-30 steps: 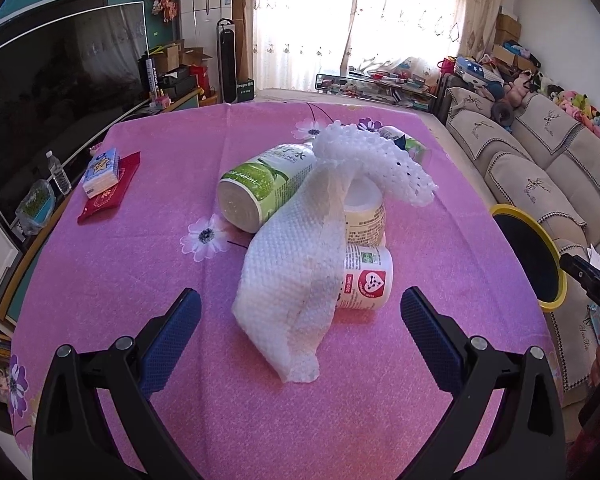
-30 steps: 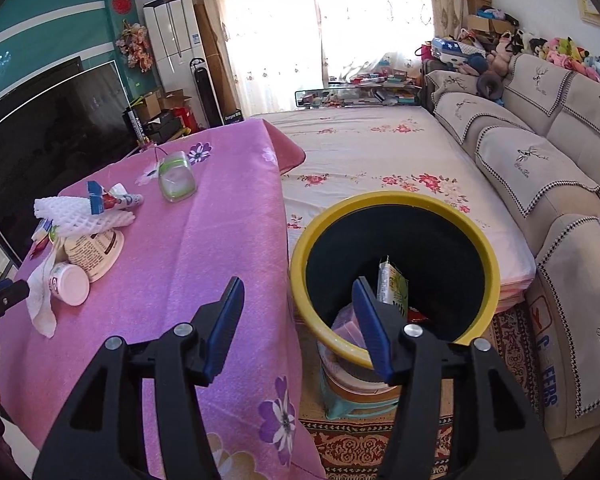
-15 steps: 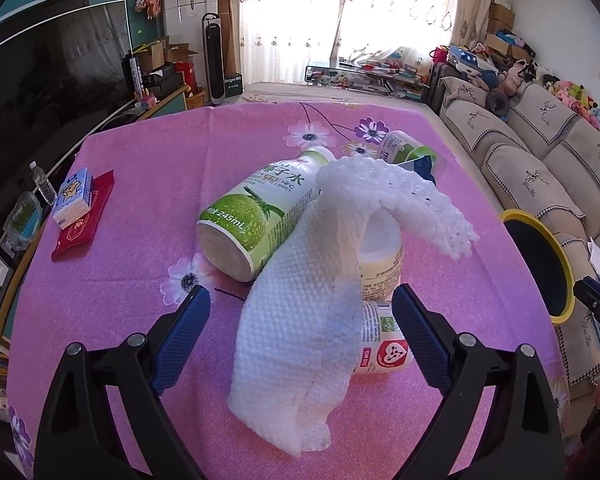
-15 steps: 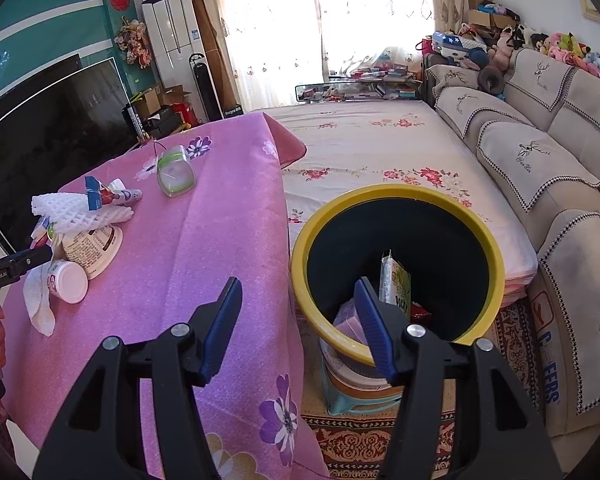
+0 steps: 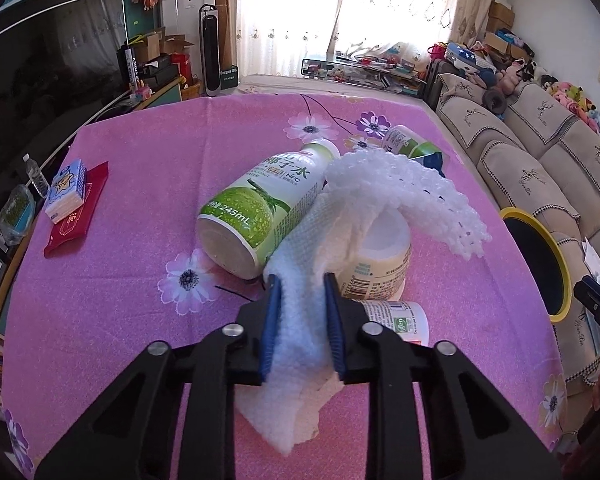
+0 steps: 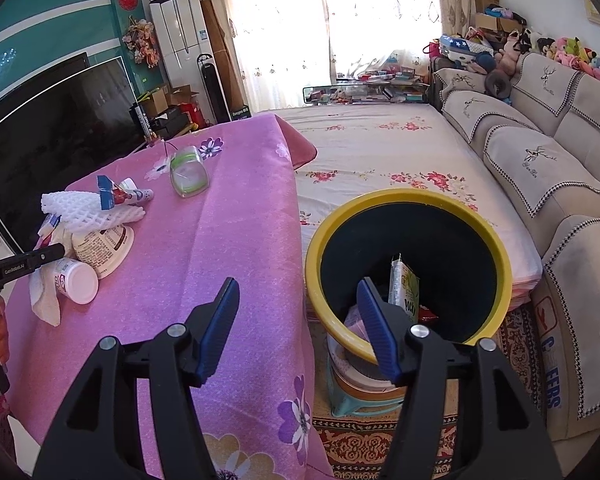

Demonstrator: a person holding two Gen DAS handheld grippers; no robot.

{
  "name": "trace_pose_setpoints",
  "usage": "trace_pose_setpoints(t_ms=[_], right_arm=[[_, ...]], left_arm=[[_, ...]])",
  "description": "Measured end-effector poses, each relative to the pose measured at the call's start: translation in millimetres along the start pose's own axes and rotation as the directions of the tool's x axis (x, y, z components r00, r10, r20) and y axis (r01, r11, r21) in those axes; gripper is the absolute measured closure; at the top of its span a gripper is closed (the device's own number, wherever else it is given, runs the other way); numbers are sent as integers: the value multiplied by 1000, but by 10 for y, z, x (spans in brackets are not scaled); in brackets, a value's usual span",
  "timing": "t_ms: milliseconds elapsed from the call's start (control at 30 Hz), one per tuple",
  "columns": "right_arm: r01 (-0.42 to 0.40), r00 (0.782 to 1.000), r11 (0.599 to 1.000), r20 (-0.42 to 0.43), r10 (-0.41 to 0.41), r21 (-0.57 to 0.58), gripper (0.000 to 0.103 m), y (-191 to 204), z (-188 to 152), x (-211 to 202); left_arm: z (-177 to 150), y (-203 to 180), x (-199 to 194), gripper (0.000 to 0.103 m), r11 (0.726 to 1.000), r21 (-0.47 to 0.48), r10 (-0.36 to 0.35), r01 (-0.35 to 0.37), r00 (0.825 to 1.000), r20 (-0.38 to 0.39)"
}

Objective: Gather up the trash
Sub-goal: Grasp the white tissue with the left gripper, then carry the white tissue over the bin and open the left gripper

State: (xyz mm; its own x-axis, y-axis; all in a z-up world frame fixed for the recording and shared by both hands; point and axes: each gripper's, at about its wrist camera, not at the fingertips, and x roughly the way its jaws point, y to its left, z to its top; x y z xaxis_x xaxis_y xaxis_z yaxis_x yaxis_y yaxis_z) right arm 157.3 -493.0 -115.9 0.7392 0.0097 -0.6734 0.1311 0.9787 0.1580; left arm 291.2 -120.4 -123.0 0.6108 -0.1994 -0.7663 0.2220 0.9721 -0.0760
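The left tongs (image 5: 300,312) pinch the crumpled white paper towel (image 5: 300,320) at its near end, which drapes over the cream plastic cup (image 5: 384,264) on the pink-clothed counter (image 5: 140,184), likely because it lifts off first. The right tongs (image 6: 296,324) hover spread apart and empty over the yellow-rimmed black bin (image 6: 496,252), right of the counter.

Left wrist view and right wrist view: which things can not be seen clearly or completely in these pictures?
- Small bottle, left wrist view: the left gripper and the paper towel it clamps cover most of it.
- Cream cup, left wrist view: towel and foam net hide its top.
- Trash bin, left wrist view: inside looks black.
- Bin bottom, right wrist view: right gripper finger covers part of the trash.
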Motion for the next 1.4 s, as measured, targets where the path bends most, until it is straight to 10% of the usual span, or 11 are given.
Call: trace_pose_setpoints(t_ms=[733, 1067, 1400], right_arm=[[-21, 999, 999, 23, 22, -27, 44, 147, 23, -98], [37, 997, 999, 65, -35, -25, 42, 11, 1, -355], [116, 985, 993, 128, -114, -4, 39, -406, -87, -852]], left_arm=[[-180, 207, -1418, 95, 990, -26, 143, -141, 953, 268], [-320, -153, -1926, 95, 995, 52, 64, -85, 944, 323], [-216, -1086, -1622, 95, 982, 184, -87, 41, 965, 248]])
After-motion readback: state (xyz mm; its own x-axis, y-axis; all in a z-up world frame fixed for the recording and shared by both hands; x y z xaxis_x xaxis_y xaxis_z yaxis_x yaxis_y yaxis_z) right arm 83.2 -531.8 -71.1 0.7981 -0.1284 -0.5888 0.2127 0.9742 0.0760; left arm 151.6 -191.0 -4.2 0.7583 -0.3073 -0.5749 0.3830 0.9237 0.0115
